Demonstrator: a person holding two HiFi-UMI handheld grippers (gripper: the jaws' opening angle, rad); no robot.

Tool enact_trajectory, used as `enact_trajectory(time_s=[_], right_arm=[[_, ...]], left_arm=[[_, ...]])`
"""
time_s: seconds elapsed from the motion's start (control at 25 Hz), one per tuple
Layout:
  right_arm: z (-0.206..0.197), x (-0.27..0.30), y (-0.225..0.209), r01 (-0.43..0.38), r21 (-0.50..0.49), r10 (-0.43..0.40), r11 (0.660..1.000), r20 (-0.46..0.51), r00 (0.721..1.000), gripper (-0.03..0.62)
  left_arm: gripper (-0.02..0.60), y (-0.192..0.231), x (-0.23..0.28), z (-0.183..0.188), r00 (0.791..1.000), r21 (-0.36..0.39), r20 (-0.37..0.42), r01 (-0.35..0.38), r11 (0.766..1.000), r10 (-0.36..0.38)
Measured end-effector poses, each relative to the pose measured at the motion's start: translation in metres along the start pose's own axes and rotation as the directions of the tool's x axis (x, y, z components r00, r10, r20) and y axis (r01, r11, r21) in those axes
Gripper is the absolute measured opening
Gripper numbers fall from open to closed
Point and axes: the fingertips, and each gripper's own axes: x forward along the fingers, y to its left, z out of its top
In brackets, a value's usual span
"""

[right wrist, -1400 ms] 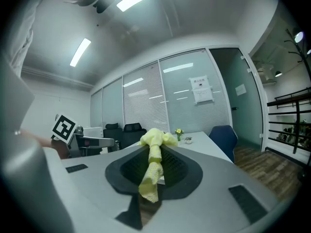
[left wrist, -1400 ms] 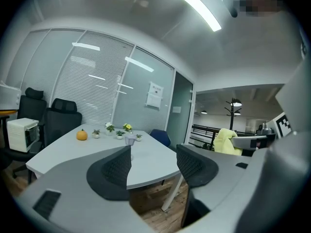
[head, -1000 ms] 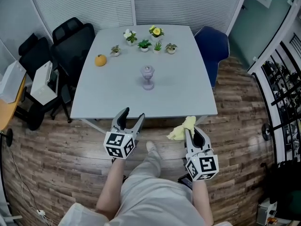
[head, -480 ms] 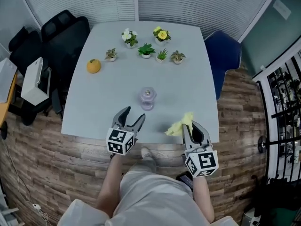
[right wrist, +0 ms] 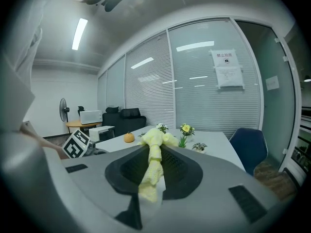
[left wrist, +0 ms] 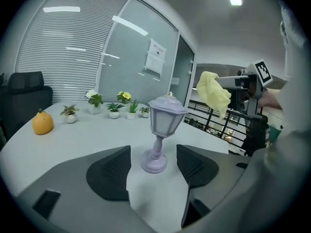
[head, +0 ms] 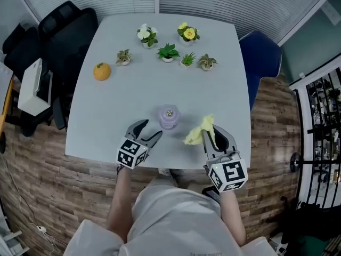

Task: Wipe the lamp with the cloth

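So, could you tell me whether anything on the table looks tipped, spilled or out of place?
Nothing stands out. The lamp stands upright, the potted plants sit upright along the far side, and the cloth is pinched in the right tongs.

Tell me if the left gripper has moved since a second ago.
Yes, forward. It was short of the table's near edge; now the left gripper holds its open jaws over the table, close beside the lamp.

Paper wall notice [right wrist: 228, 70], print illegible
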Motion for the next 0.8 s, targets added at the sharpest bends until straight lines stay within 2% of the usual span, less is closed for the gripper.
enact_trajectory(time_s=[0.16, 0.32, 0.48, 0.8], right_arm=[[0.009, 0.010, -0.008, -0.008, -0.022, 0.008, 1.000, -0.007, 1.000, 0.071], [0.018, 0.023, -0.012, -0.036, -0.049, 0.035, 0.998, -0.011, 0.999, 0.071], [0.019, 0.036, -0.010, -0.083, -0.066, 0.082, 0.994, -0.015, 0.997, 0.071], [0.013, 0.056, -0.002, -0.179, -0.039, 0.177, 0.983, -0.028, 0.984, 0.071]], left_arm=[[0.287, 0.008, 0.013, 0.000, 1.000, 0.013, -0.014, 0.024, 1.000, -0.023], [0.290, 0.011, 0.025, -0.007, 0.996, 0.062, -0.072, 0.058, 0.996, -0.053], [0.293, 0.009, 0.038, -0.019, 0.985, 0.123, -0.144, 0.115, 0.986, -0.097], [0.293, 0.006, 0.055, -0.040, 0.963, 0.187, -0.222, 0.199, 0.962, -0.156]])
